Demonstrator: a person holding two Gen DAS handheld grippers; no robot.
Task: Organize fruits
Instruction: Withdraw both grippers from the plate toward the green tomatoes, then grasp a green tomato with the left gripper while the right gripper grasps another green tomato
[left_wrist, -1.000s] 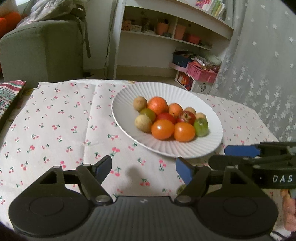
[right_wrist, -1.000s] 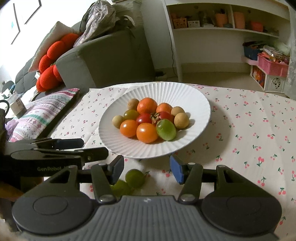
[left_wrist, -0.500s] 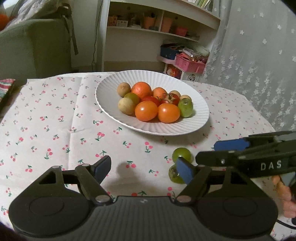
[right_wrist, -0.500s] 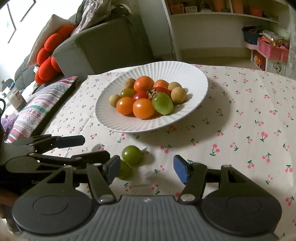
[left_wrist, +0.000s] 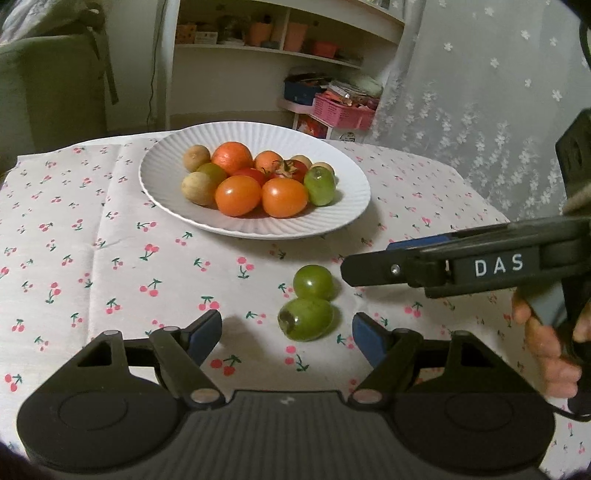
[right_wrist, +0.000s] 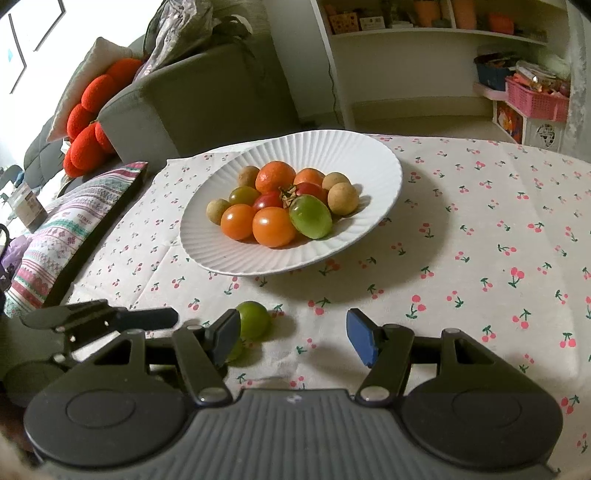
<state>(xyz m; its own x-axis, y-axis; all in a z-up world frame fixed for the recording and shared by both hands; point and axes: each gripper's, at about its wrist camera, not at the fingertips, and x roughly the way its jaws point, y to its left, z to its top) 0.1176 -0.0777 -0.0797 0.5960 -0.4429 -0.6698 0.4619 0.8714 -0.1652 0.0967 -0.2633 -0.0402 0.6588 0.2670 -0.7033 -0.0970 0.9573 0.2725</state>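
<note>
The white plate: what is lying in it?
The white plate holds a heap of small fruits: orange tomatoes, a red one, green ones and brownish round ones. Whatever lies beneath the heap is covered.

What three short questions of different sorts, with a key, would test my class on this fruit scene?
1. True or false: both green fruits outside the plate lie on the tablecloth, next to each other.
2. Multiple choice: the left gripper is A) shut on a green fruit, B) open with nothing pressed between its fingers, C) shut and empty.
3. Fill in: the right gripper is ____, holding nothing.

Key: 1 true. 2 B: the nearer green fruit lies just ahead of the open fingers, untouched. 3 open; its jaws have just been opening, with nothing between them, and the green fruits sit by its left finger.
</note>
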